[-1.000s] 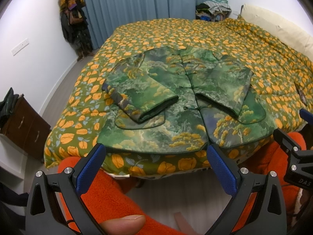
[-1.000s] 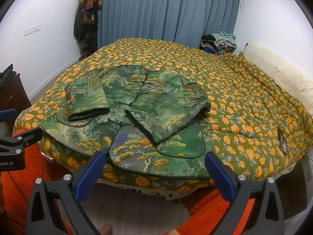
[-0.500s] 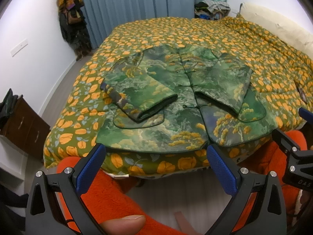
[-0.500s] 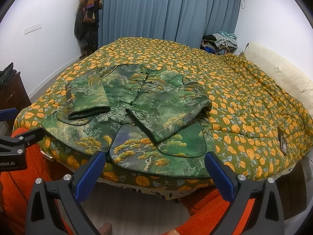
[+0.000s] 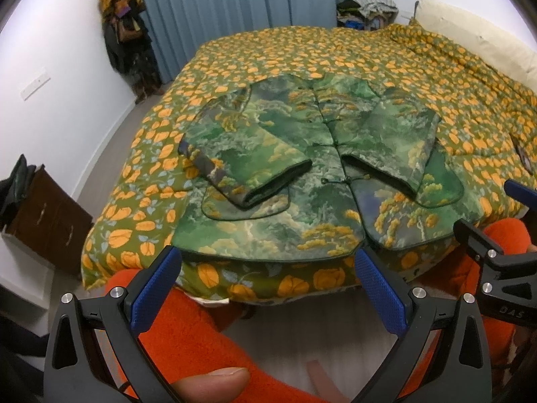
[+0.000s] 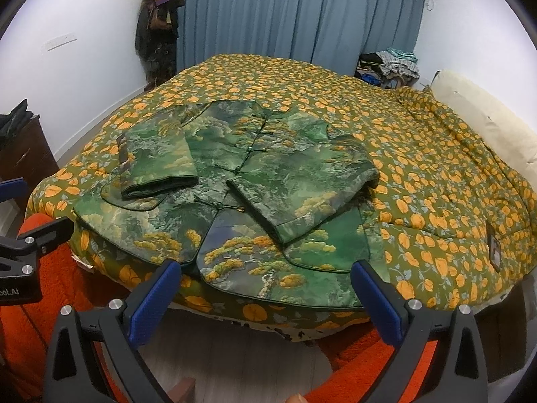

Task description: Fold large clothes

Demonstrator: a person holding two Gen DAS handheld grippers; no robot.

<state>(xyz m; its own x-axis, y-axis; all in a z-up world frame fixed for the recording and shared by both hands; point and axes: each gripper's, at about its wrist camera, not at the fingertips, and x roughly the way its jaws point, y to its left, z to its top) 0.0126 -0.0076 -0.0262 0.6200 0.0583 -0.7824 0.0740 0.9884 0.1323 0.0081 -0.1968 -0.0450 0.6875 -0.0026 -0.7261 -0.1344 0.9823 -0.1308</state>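
A green landscape-print jacket [image 5: 312,181] lies flat, front up, on the bed near its front edge, with both sleeves folded in across the chest. It also shows in the right wrist view [image 6: 255,194]. My left gripper [image 5: 268,262] is open and empty, held just short of the jacket's hem. My right gripper [image 6: 266,277] is open and empty, above the hem on the jacket's right side. Each gripper shows at the edge of the other's view.
The bed [image 5: 453,77] has a green cover with orange leaves. A dark wooden cabinet [image 5: 43,215] stands at the left. Coats [image 5: 127,33] hang by the blue curtain [image 6: 295,13]. A clothes pile [image 6: 389,67] and a cream pillow [image 6: 483,124] sit at the far right. The person's orange sleeves [image 5: 188,329] are below.
Both grippers have drifted slightly toward the bed; the jacket looks a little nearer and lower in the views. The jacket has not moved. Both grippers stay open.
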